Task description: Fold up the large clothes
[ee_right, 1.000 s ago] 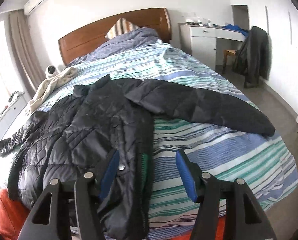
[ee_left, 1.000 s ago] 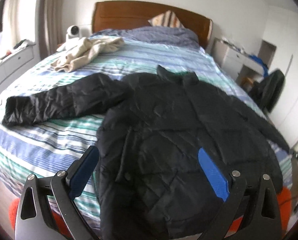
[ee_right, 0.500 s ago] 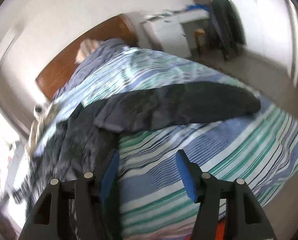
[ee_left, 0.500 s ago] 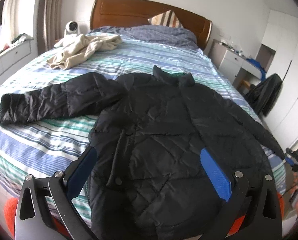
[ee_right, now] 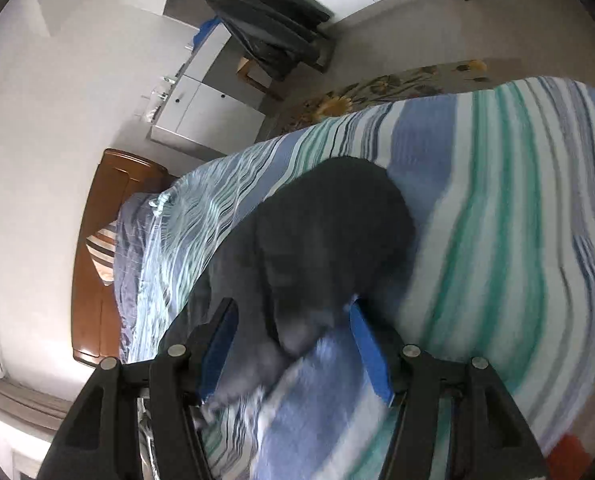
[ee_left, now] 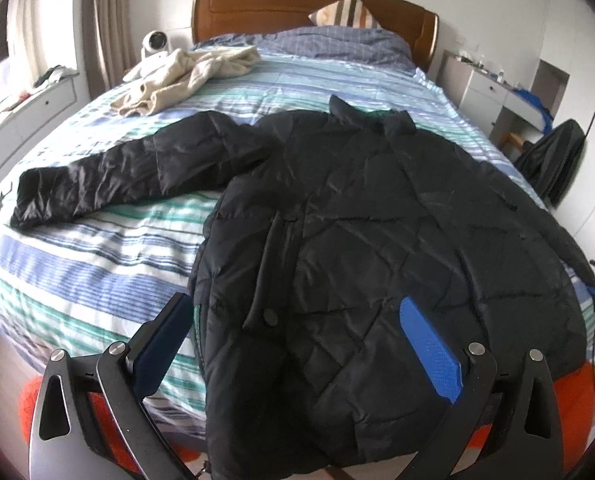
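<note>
A black quilted jacket [ee_left: 377, 240] lies flat, front up, on the striped bed [ee_left: 97, 264], collar toward the headboard. Its left sleeve [ee_left: 129, 172] stretches out to the left. My left gripper [ee_left: 297, 320] is open and empty, hovering over the jacket's hem at the foot of the bed. In the right wrist view, rolled sideways and blurred, my right gripper [ee_right: 293, 320] is open with the cuff end of the other black sleeve [ee_right: 321, 232] between its blue fingers [ee_right: 367, 356]; the jaws stand apart around it.
A beige garment [ee_left: 185, 76] and a small white fan [ee_left: 155, 44] lie near the headboard [ee_left: 297, 4]. White drawers [ee_left: 485, 88] and a chair draped with dark clothing [ee_right: 273, 28] stand on the right. A flowered rug [ee_right: 377, 88] covers the floor beside the bed.
My right gripper has swung out to the right side of the bed, rolled sideways and come down over the sleeve's cuff. My left gripper has drifted slightly, still over the hem.
</note>
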A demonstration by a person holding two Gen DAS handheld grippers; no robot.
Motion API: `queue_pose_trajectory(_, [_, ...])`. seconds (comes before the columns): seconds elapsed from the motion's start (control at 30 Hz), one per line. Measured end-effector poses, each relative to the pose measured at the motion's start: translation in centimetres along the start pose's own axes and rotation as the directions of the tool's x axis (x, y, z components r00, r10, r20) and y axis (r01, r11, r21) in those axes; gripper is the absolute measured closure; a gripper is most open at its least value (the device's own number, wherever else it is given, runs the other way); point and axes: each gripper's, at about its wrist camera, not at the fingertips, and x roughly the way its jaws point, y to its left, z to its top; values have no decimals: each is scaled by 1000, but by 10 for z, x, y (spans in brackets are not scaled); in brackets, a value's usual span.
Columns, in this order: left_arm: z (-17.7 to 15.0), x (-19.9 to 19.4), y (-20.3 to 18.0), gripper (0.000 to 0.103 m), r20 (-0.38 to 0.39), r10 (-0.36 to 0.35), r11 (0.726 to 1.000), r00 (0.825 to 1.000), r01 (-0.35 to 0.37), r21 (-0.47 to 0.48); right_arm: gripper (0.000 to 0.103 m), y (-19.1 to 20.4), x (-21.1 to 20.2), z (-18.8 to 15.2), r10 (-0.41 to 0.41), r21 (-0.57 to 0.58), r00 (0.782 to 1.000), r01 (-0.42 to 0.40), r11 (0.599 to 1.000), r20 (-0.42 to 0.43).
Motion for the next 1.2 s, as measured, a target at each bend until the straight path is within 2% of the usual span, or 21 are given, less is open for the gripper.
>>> queue_pose_trajectory(0.03, [-1, 1, 0, 0, -2, 2, 1000, 1000, -2, -2, 46, 2, 4, 3, -19, -13, 1000, 19, 1000, -1])
queue_pose_trajectory(0.1, [-3, 1, 1, 0, -7, 11, 1000, 1000, -11, -3, 81, 8, 10, 6, -87, -64, 996, 88, 994, 13])
queue_pose_trajectory(0.17, [-5, -2, 2, 0, 0, 28, 1000, 1000, -28, 8, 89, 31, 2, 1, -122, -163, 990, 131, 978, 64])
queue_pose_trajectory(0.27, [-9, -3, 5, 0, 5, 56, 998, 998, -56, 27, 91, 95, -32, -25, -32, -407, 991, 83, 910, 132])
queue_pose_trajectory(0.37, [-13, 2, 9, 0, -17, 50, 998, 999, -50, 33, 91, 182, -72, -83, 120, -680, 985, -4, 734, 123])
queue_pose_trajectory(0.47, [-11, 2, 6, 0, -14, 43, 998, 999, -43, 38, 92, 249, -101, -149, 237, -842, 970, -86, 532, 50])
queue_pose_trajectory(0.53, [-9, -3, 4, 0, 7, 32, 999, 999, -33, 32, 92, 276, -110, -189, 283, -900, 959, -122, 419, 2])
queue_pose_trajectory(0.57, [-8, -8, 3, 0, 20, 28, 999, 999, -28, 27, 92, 293, -113, -222, 310, -934, 950, -145, 327, -39])
queue_pose_trajectory(0.63, [-7, -14, 4, 0, 35, 22, 1000, 999, -23, 17, 92, 310, -111, -273, 321, -968, 942, -163, 193, -95])
queue_pose_trajectory(0.67, [-7, -16, 5, 0, 39, 21, 1000, 999, -21, 11, 92, 314, -107, -297, 319, -976, 940, -170, 135, -120])
queue_pose_trajectory(0.7, [-7, -17, 7, 0, 40, 20, 1000, 999, -21, 6, 92, 317, -101, -317, 309, -978, 940, -183, 97, -145])
queue_pose_trajectory(0.8, [-6, -20, 12, 0, 43, 27, 1000, 999, -27, -5, 92, 314, -78, -371, 252, -965, 938, -257, 44, -238])
queue_pose_trajectory(0.87, [-6, -21, 15, 0, 47, 31, 999, 998, -30, -15, 92, 307, -64, -403, 214, -959, 938, -283, 22, -272])
queue_pose_trajectory(0.93, [-5, -21, 16, 1, 49, 29, 999, 998, -28, -24, 88, 291, -58, -423, 186, -953, 937, -303, 15, -295])
queue_pose_trajectory(0.97, [-4, -19, 16, 0, 47, 26, 999, 999, -25, -27, 84, 284, -48, -436, 145, -941, 932, -339, 9, -334])
queue_pose_trajectory(1.0, [-3, -17, 15, 1, 44, 20, 999, 999, -19, -27, 65, 275, -44, -443, 107, -923, 918, -384, 11, -381])
queue_pose_trajectory(1.03, [-3, -16, 13, 1, 42, 12, 1000, 999, -11, -26, 37, 265, -43, -443, 83, -911, 909, -412, 18, -409])
queue_pose_trajectory(1.07, [-1, -14, 11, 1, 38, -2, 1000, 999, 3, -22, 27, 258, -41, -450, 62, -890, 889, -455, 30, -453])
queue_pose_trajectory(1.1, [2, -11, 7, 1, 35, -27, 999, 999, 27, -16, 23, 252, -44, -453, 59, -876, 876, -481, 30, -479])
queue_pose_trajectory(1.17, [8, -5, 0, 1, 30, -75, 997, 997, 75, -14, 23, 244, -52, -454, 58, -863, 863, -504, 27, -502])
queue_pose_trajectory(1.2, [13, 0, -6, 1, 21, -123, 992, 992, 124, -16, 23, 241, -57, -452, 65, -858, 857, -513, 32, -511])
